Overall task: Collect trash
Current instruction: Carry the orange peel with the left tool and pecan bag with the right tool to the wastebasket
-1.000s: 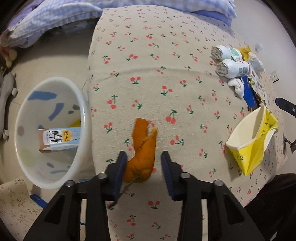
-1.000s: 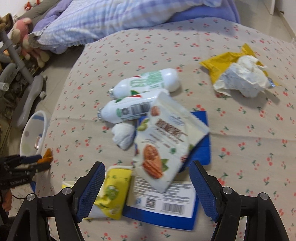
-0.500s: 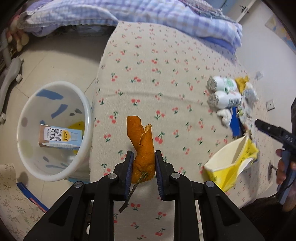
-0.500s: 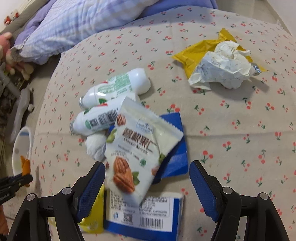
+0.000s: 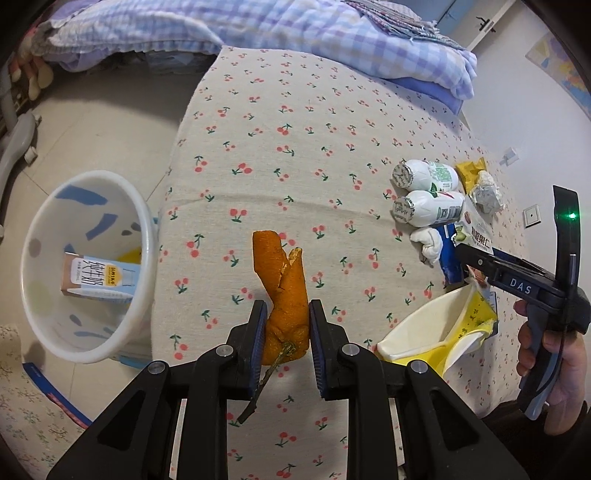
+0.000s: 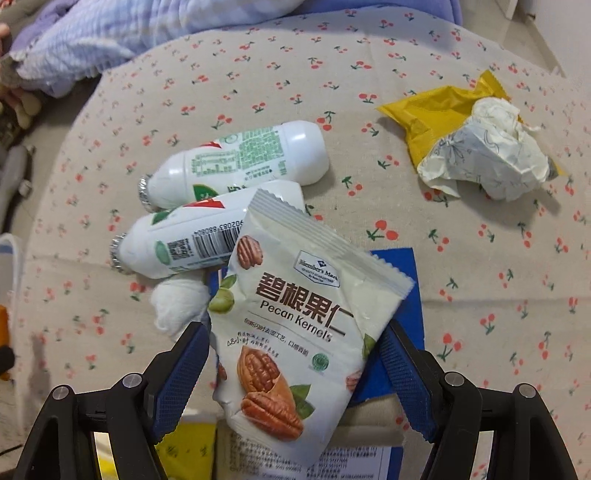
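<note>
My left gripper [image 5: 285, 334] is shut on an orange peel [image 5: 282, 295], held just above the cherry-print cloth [image 5: 295, 147]. A white bin [image 5: 88, 266] with a milk carton [image 5: 98, 280] inside stands on the floor to the left. My right gripper [image 6: 293, 363] is open, its blue pads on either side of a pecan kernels packet [image 6: 295, 332] without pressing it. That packet lies over a blue box [image 6: 400, 314], beside two white bottles [image 6: 236, 166] and a tissue wad [image 6: 177, 306]. In the left wrist view the right gripper [image 5: 480, 262] hovers over that pile.
A yellow wrapper [image 6: 432, 114] under crumpled paper [image 6: 487, 162] lies at the far right. An open yellow carton [image 5: 439, 332] sits near the front edge. Checked bedding [image 5: 332, 29] lies beyond the cloth. A person's hand [image 5: 554, 354] holds the right gripper's handle.
My left gripper closed on the orange peel and lifted it off the cloth. My right gripper moved down and forward, so the pecan packet now sits between its pads.
</note>
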Demonstrator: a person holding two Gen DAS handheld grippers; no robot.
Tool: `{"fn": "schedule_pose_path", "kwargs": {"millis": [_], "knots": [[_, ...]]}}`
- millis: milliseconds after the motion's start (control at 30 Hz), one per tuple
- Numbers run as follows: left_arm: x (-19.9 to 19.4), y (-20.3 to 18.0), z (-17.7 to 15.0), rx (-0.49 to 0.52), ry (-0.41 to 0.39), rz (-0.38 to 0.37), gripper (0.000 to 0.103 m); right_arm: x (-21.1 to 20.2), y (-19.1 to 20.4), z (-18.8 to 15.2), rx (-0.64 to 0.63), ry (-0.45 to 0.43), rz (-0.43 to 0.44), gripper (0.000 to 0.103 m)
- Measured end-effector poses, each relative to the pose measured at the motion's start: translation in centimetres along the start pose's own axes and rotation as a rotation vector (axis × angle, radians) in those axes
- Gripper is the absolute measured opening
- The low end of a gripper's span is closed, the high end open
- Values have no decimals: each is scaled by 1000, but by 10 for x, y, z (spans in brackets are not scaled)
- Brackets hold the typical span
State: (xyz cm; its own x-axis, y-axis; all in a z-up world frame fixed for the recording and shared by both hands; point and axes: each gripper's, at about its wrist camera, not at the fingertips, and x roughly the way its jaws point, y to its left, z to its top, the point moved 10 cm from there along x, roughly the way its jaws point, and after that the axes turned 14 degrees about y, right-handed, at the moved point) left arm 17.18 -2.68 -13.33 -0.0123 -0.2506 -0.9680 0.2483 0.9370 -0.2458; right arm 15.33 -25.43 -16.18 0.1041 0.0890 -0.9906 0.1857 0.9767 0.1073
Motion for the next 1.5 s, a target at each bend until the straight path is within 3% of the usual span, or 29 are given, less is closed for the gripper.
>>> {"fn": "schedule_pose_path", "kwargs": {"millis": [100, 200, 333, 533, 733, 900, 967, 1033, 1100, 1233, 1500], "knots": [[-1, 1, 2, -19, -6, -4, 24, -2, -1, 2, -15, -12, -24, 78], [0, -1, 4, -36, -10, -13, 24, -6, -4, 3, -12, -21, -30, 63], [-3, -8, 7, -61, -21, -35, 24, -14, -9, 1, -10, -26, 18, 50], [-9, -21, 14, -76, -46, -64, 24, -32, -22, -1, 6, -62, 111, 41], [-8, -35, 20, -71, -47, -83, 24, -44, -40, -1, 59, -74, 191, 41], [-4, -34, 19, -70, -40, -74, 24, -37, -32, 4, 83, -34, 302, 40], [-3, -29, 19, -77, -39, -71, 24, -28, -28, 5, 82, -10, 295, 38], [-5, -22, 19, -89, -43, -68, 24, -16, -26, 4, 78, 19, 262, 26], [-7, -16, 19, -102, -50, -69, 24, -9, -22, 4, 69, 31, 248, 20], [-16, -7, 20, -130, -75, -77, 24, -20, -18, 6, 45, -10, 255, 11], [-40, 3, 23, -132, -161, -37, 23, -68, -10, 6, 25, -126, 309, 8]]}}
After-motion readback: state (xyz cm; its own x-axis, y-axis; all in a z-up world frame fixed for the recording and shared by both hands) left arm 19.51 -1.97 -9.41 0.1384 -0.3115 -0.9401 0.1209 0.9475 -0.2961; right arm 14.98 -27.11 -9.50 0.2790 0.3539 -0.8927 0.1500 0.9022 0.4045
